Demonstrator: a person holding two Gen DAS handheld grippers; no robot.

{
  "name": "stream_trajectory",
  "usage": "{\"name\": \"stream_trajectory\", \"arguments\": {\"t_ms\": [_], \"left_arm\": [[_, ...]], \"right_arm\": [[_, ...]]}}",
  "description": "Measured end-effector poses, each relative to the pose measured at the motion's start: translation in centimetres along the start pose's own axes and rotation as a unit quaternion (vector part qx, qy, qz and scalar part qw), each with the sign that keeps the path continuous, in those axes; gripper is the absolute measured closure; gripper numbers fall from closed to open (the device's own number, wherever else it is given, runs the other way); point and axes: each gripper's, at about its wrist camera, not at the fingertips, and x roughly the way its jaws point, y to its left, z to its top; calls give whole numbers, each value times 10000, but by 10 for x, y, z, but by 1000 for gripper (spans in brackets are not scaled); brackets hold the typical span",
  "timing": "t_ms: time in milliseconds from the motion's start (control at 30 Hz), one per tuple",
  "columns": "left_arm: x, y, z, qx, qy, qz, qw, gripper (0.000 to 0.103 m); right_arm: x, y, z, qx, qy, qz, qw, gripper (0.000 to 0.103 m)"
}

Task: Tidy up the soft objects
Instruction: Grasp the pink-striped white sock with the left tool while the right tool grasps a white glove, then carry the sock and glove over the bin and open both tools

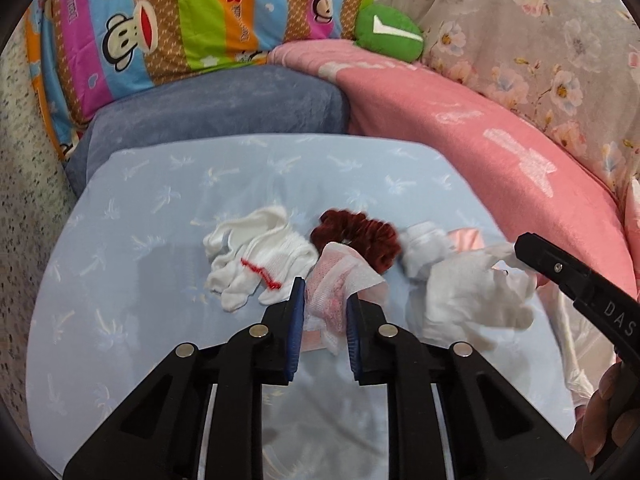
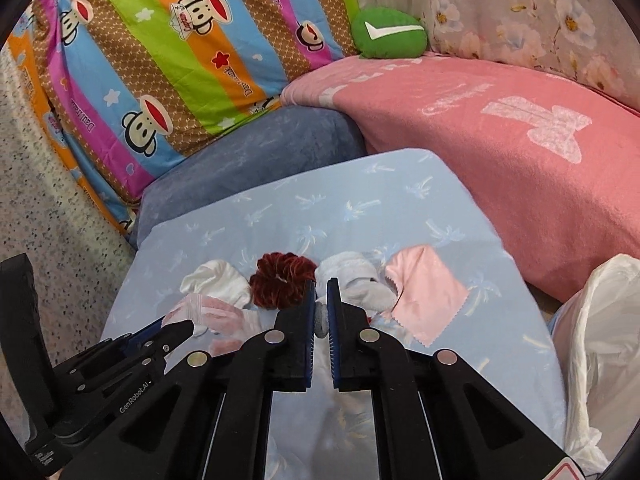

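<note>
Both tools are gripping: the left tool [image 1: 326, 304] is pinching a pink-and-white cloth [image 1: 340, 280], and the right tool [image 2: 321, 300], nearly closed, is nipping a white glove [image 1: 472, 296]. Each piece is probably being picked out of the muddle on the blue pillow [image 1: 160, 208], beside the red scrunchie [image 1: 356, 236], for sorting.

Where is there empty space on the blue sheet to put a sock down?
The light blue palm-print sheet is bare at its far part beside the grey-blue cushion, and on its left. It is crowded mid-sheet: white gloves, dark red velvet scrunchie, pink satin cloth.
</note>
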Motion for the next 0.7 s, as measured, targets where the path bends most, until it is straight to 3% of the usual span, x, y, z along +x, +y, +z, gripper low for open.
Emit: {"name": "stream_trajectory", "arguments": {"t_ms": [333, 700], "left_arm": [[-47, -61, 20, 406, -513, -321, 9973, 84], [-73, -162, 20, 1058, -671, -1016, 9869, 84]], "right_arm": [[-96, -34, 32, 14, -791, -114, 9968, 97], [-175, -111, 36, 174, -1236, -623, 9902, 97]]}}
